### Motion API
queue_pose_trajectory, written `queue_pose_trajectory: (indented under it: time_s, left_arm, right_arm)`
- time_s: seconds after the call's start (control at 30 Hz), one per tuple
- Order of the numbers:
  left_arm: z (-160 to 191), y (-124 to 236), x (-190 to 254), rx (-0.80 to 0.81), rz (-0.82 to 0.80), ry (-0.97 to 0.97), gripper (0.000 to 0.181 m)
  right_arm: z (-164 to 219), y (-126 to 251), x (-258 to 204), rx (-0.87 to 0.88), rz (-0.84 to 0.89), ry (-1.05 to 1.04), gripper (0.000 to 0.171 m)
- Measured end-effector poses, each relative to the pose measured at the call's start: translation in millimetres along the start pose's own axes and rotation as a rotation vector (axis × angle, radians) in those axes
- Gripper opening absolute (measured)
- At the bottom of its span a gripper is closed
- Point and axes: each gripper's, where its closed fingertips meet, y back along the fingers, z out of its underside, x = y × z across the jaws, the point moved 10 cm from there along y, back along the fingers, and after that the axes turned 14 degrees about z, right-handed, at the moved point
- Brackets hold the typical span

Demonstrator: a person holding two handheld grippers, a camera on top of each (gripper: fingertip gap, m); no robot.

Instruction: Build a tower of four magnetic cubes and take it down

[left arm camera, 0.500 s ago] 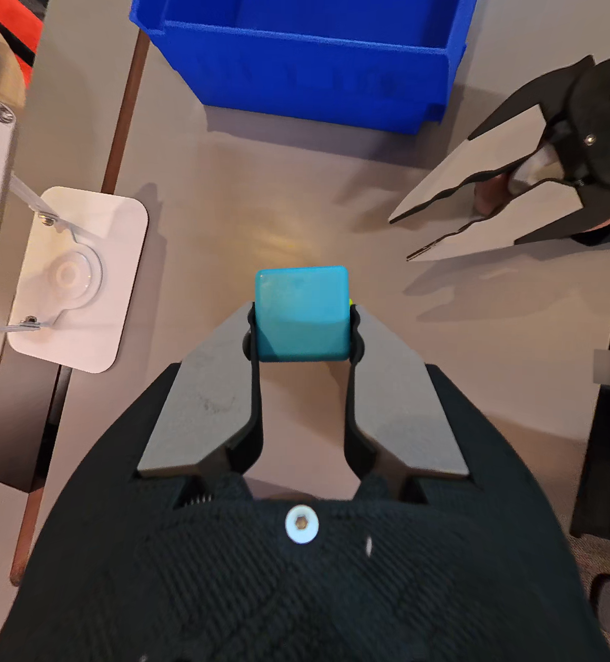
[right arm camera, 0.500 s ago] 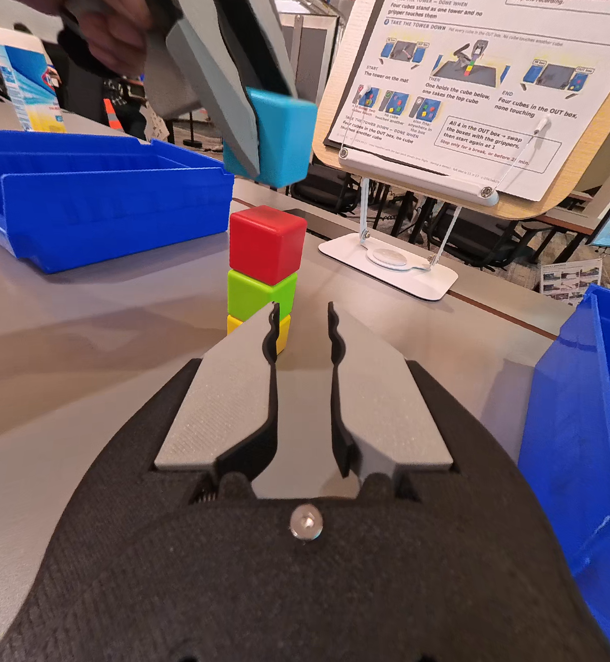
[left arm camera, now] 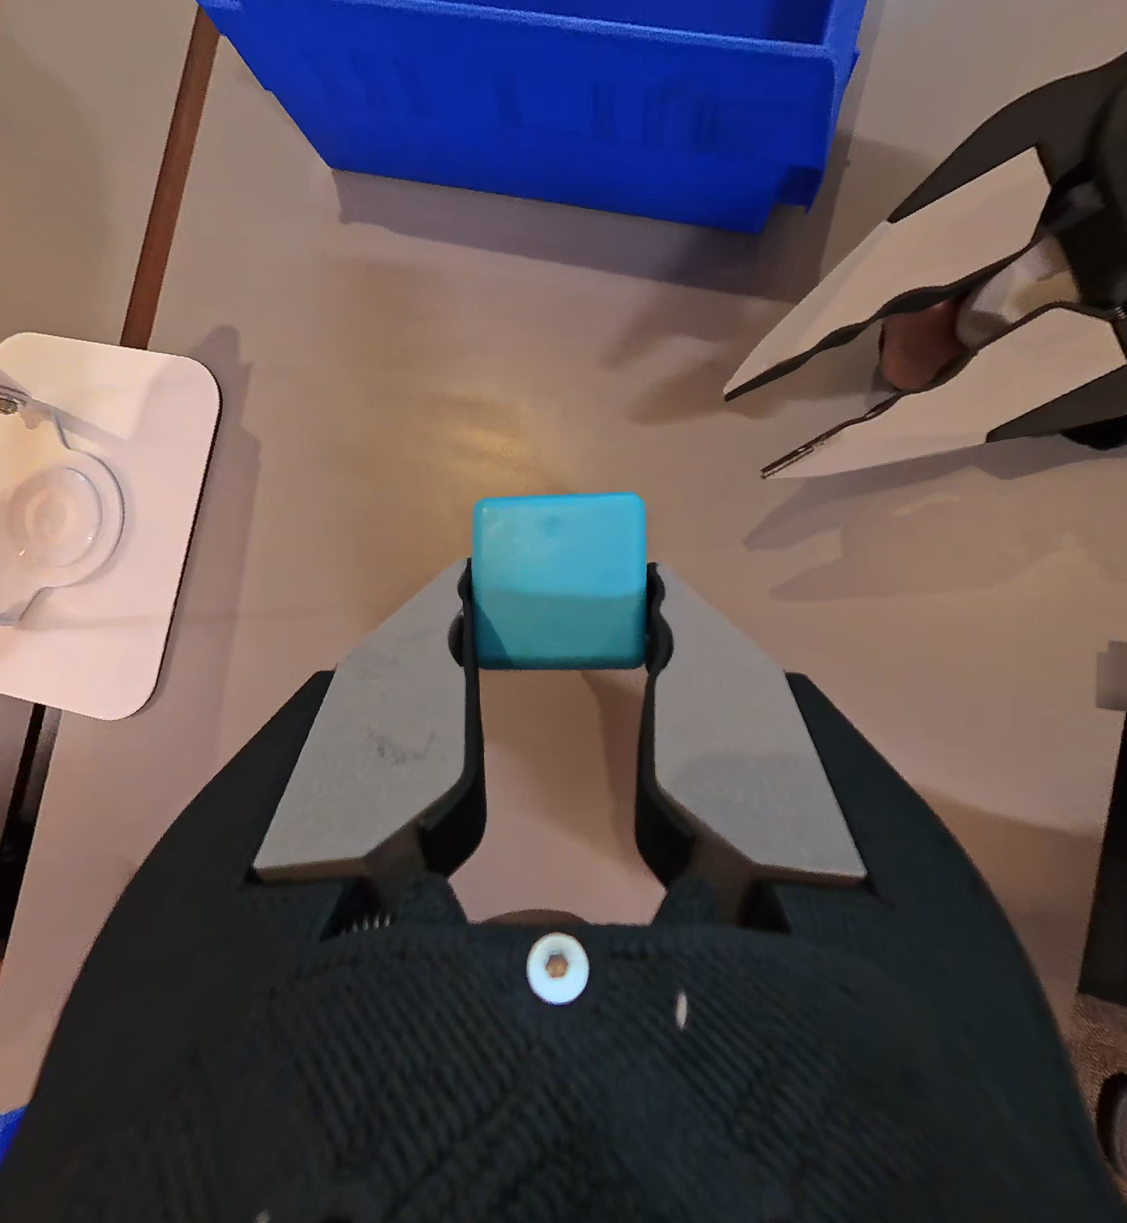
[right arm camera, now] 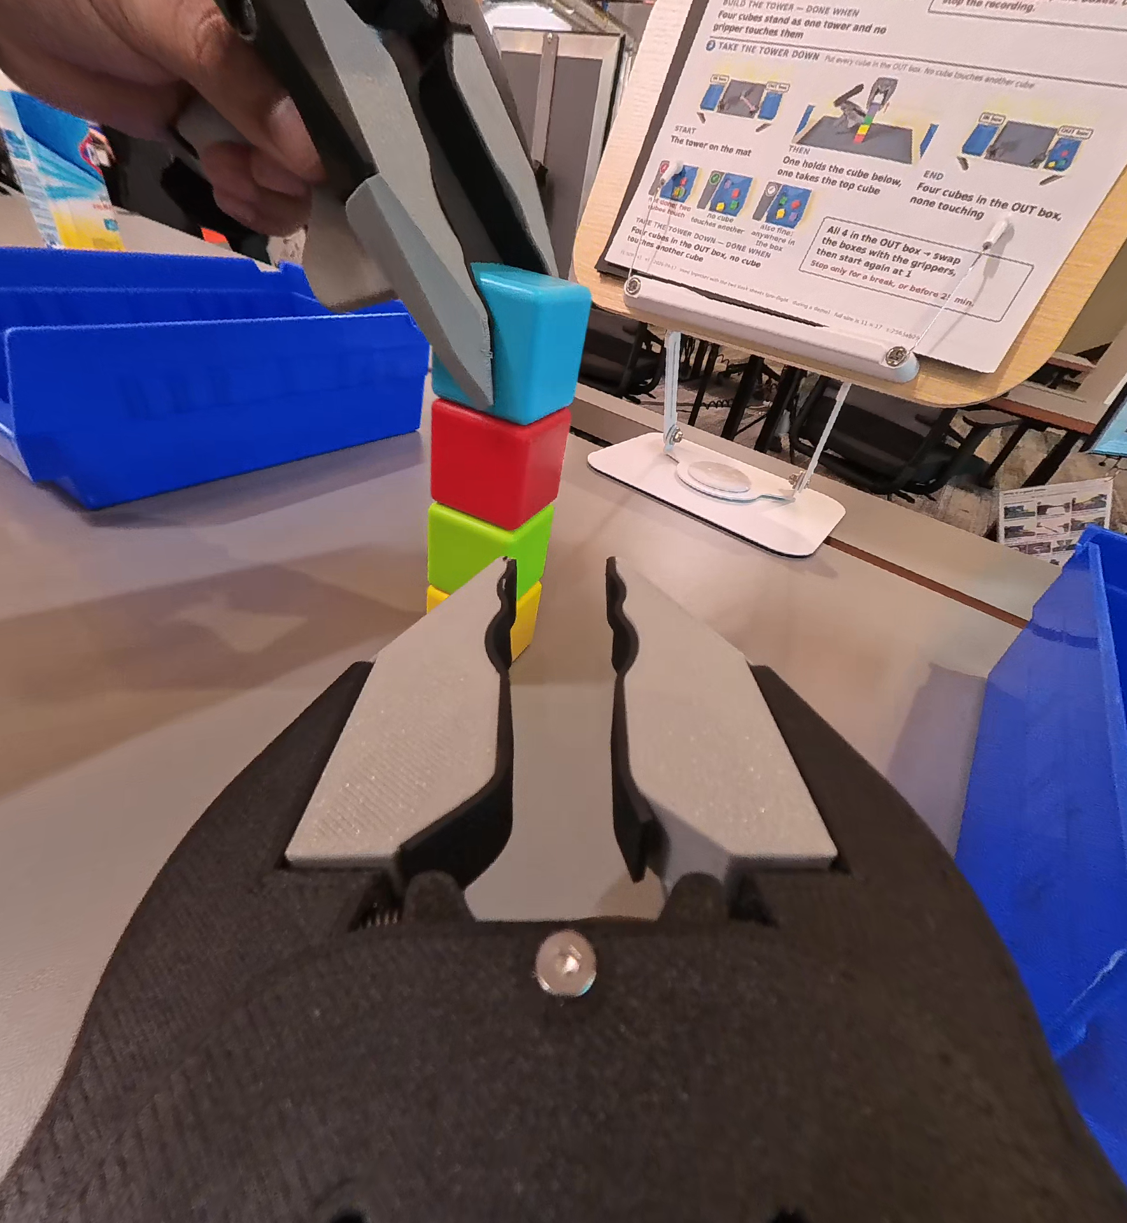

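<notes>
With its jaws clamped on the blue cube [right arm camera: 514, 341], the left gripper [left arm camera: 557, 595] sets it on the red cube [right arm camera: 495, 460], which tops the green [right arm camera: 481, 546] and yellow [right arm camera: 524, 619] on the table [right arm camera: 184, 629]. The right gripper [right arm camera: 557, 595] hovers low just beside the stack, jaws partly open, holding nothing. By my read all four are stacked, pending release; takedown into a blue bin [right arm camera: 1077, 827] remains.

Left gripper [right arm camera: 481, 344] clamps the blue cube [right arm camera: 528, 344] onto the red cube [right arm camera: 498, 456]; right gripper [right arm camera: 557, 576] empty, parted.
</notes>
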Motion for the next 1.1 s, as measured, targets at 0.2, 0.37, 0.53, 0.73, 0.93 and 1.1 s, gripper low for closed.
queue_pose_trajectory:
  time_s: [0.2,0.37,0.53,0.73,0.93,1.1]
  left_arm:
    - [2.1,0.6,-1.3,0.031,0.007,0.004,0.048]
    - [2.9,2.5,-1.3,0.089,-0.015,0.044,0.072]
    - [3.3,16.9,4.2,0.170,-0.053,0.095,0.108]
    - [31.2,53.3,33.3,0.490,-0.337,0.262,0.092]
    - [106.1,32.9,62.6,0.529,-0.585,0.551,0.093]
    - [130.8,-11.9,69.3,0.468,-0.620,0.624,0.092]
  right_arm:
    - [0.5,-0.6,-0.6,-0.004,-0.004,0.002,0.024]
    - [1.2,-0.8,-0.8,-0.007,-0.002,0.007,0.024]
    - [2.4,-1.6,-1.4,-0.015,-0.008,0.008,0.025]
    - [3.0,-2.6,-3.3,-0.020,-0.017,0.014,0.029]
    - [5.5,-5.2,-7.5,-0.043,-0.027,0.043,0.034]
    - [9.2,-7.7,-7.8,-0.070,-0.023,0.045,0.040]
